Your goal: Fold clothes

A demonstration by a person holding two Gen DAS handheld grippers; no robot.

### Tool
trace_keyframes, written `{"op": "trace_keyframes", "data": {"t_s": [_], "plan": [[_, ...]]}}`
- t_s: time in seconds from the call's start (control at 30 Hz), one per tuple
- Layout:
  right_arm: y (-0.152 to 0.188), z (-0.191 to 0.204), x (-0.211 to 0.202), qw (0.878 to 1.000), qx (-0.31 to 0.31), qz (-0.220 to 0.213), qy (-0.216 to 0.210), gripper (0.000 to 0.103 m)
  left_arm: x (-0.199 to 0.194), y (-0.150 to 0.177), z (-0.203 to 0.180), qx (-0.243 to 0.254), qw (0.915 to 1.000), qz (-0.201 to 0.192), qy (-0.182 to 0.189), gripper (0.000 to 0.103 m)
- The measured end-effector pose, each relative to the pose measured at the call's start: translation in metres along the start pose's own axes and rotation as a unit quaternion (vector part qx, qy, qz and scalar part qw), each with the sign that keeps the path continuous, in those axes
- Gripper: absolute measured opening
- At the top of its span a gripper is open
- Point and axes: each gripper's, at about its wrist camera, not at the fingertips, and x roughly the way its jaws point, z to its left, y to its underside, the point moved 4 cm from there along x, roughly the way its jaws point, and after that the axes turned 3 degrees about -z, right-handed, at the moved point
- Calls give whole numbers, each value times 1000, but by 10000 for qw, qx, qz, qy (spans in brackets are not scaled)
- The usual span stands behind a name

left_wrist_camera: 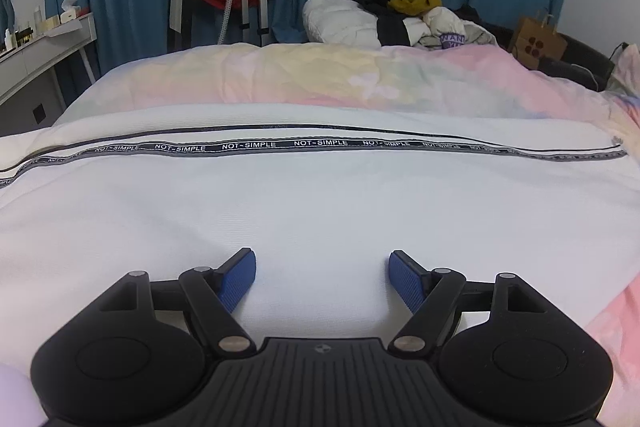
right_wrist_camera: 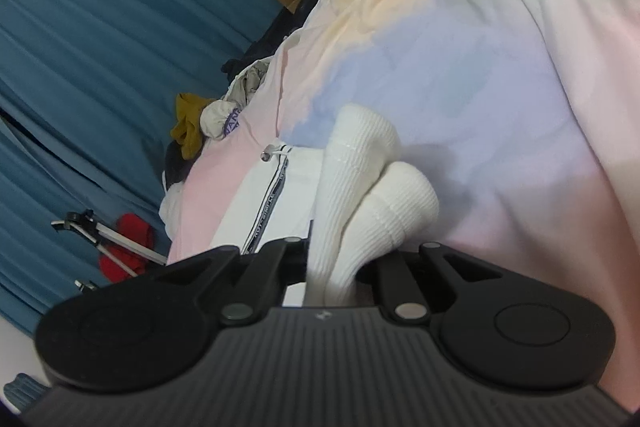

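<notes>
White trousers (left_wrist_camera: pixel 304 203) with a black "NOT-SIMPLE" tape stripe (left_wrist_camera: pixel 248 146) lie flat across the pastel duvet (left_wrist_camera: pixel 360 75) of the bed, spread wide from the left edge of the left wrist view to the right. The left gripper (left_wrist_camera: pixel 322 277) rests on the cloth with its blue pads (left_wrist_camera: pixel 240 277) spread apart, nothing between them. I judge the fold barely begun: the fabric looks smoothed and laid out, but no finished fold line shows.

In the right wrist view the same trousers (right_wrist_camera: pixel 276 195) show near the middle, with the stripe and a drawstring end (right_wrist_camera: pixel 269 151). The right gripper (right_wrist_camera: pixel 332 267) is pinched on the ribbed white cuffs (right_wrist_camera: pixel 376 195), which bulge out beyond it, lifted off the duvet (right_wrist_camera: pixel 500 87). This looks like the start of carrying the leg ends over.

Its fingertips are buried under the ribbed cloth. Whether both cuffs are caught cannot be told. The trousers' waist end is cut off at the left in the left wrist view. A heap of other clothes (left_wrist_camera: pixel 400 11) waits at the far end of the bed.
</notes>
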Motion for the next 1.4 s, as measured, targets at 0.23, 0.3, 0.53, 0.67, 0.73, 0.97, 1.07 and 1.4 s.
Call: {"op": "trace_keyframes", "data": {"t_s": [0.23,0.3,0.53,0.67,0.73,0.97,1.07,1.4], "plan": [[-2,7,-3,9999,-74,-69,-4,9,8,5,-2,176,9998,62,-61,77],[-3,9,-3,9999,-119,-91,-3,9,9,5,-2,193,9998,66,-63,77],[-7,29,-7,9980,-586,-235,-49,9,9,1,3,38,9999,153,34,78],[-10,32,-8,9982,-559,-219,-32,9,6,-1,4,-4,9999,144,94,78],[-12,39,-9,9976,-654,-238,-1,9,6,-1,2,48,9999,141,76,81],[-16,111,-33,9841,-1670,-574,-195,9,6,-3,5,-83,9997,170,184,83],[-9,161,-49,9707,-2227,-805,-409,9,4,-5,8,-198,9993,136,277,83],[164,302,-140,8351,-4969,-1058,-2111,9,-52,-37,74,-2117,9708,-817,773,83]]}}
